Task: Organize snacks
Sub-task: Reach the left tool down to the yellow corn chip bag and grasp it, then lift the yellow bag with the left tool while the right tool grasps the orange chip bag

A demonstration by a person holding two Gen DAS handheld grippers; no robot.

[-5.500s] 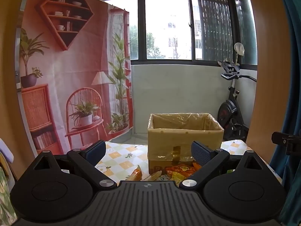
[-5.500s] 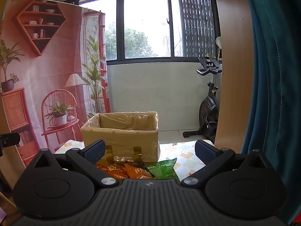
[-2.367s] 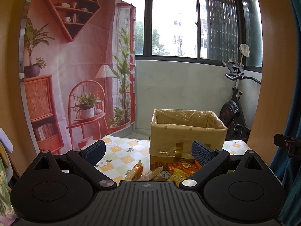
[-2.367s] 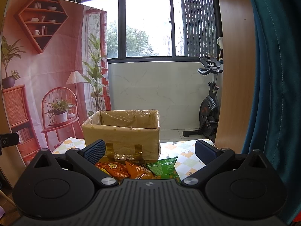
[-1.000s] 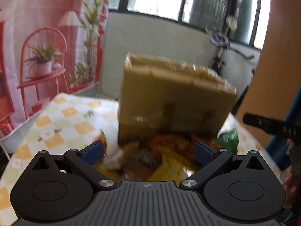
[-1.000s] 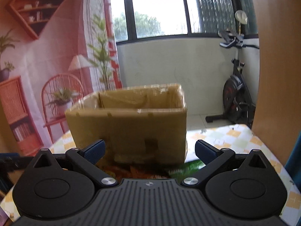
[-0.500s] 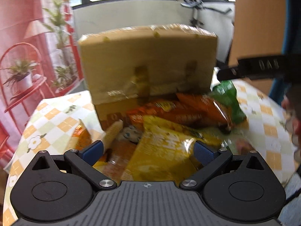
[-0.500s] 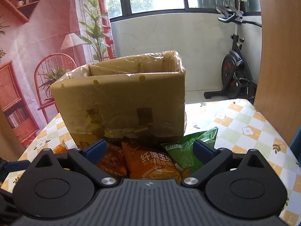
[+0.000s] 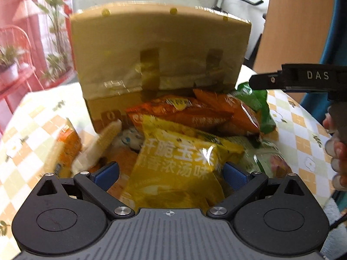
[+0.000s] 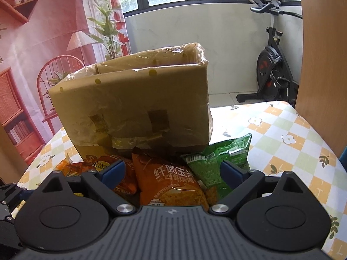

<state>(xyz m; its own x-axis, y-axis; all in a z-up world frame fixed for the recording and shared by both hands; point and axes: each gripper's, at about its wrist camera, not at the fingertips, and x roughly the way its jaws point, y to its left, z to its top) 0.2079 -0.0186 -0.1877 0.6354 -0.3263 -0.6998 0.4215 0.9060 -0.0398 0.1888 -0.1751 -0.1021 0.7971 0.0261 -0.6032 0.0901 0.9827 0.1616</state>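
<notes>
A pile of snack bags lies on the checked tablecloth in front of a cardboard box (image 9: 160,49) lined with plastic. My left gripper (image 9: 171,172) hangs low over the pile, open, with a yellow snack bag (image 9: 177,162) between its blue pads; the pads do not press on it. Orange bags (image 9: 188,112) and a green bag (image 9: 258,106) lie behind it. My right gripper (image 10: 172,171) stands wide over an orange bag (image 10: 171,182), its jaws closing, pads clear of it. A green bag (image 10: 219,160) lies to its right, the box (image 10: 134,101) behind.
The round table's checked cloth (image 10: 288,138) runs bare to the right of the pile. In the left wrist view the other gripper's black body (image 9: 303,78) and a hand (image 9: 337,151) sit at the right edge. An exercise bike (image 10: 273,65) stands beyond the table.
Both grippers have tipped downward and sunk closer to the snack pile. The yellow bag now sits between the left pads, and the orange bag between the right pads, which stand slightly narrower.
</notes>
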